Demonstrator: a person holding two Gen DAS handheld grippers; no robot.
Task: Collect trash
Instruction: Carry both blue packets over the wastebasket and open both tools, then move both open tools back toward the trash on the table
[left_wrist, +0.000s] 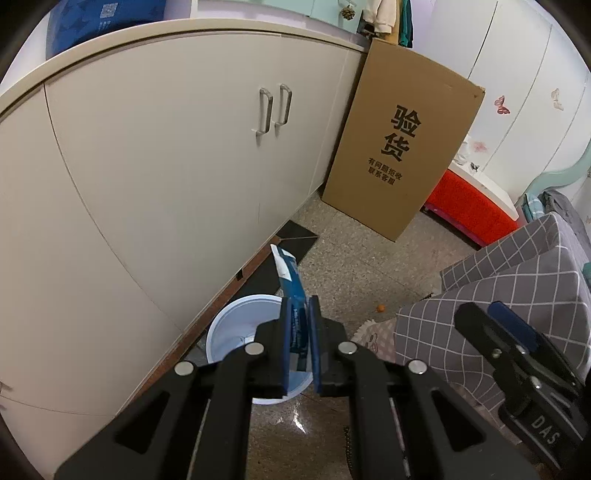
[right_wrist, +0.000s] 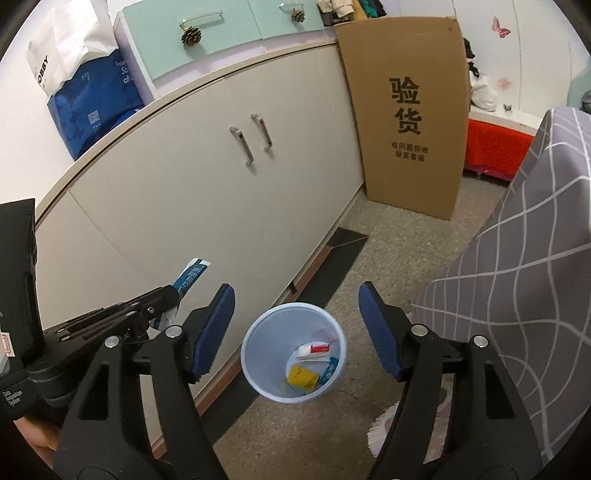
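The left gripper (left_wrist: 300, 343) is pinching the thin blue-and-white paper wrapper (left_wrist: 290, 275), light and floppy, by its lower end above the white plastic bin (right_wrist: 293, 356), while the right gripper (right_wrist: 295, 332) is hanging spread.

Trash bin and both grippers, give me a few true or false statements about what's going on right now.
1. The left gripper is shut on a blue wrapper. True.
2. The right gripper holds a wrapper too. False: its jaws stand open and empty.
3. The white trash bin is empty. False: it holds a yellow packet and a small red-and-white tube.
4. The bin stands on the floor beside the cabinet. True.
5. The cardboard box lies flat on the floor. False: it stands upright by the cabinet's end.
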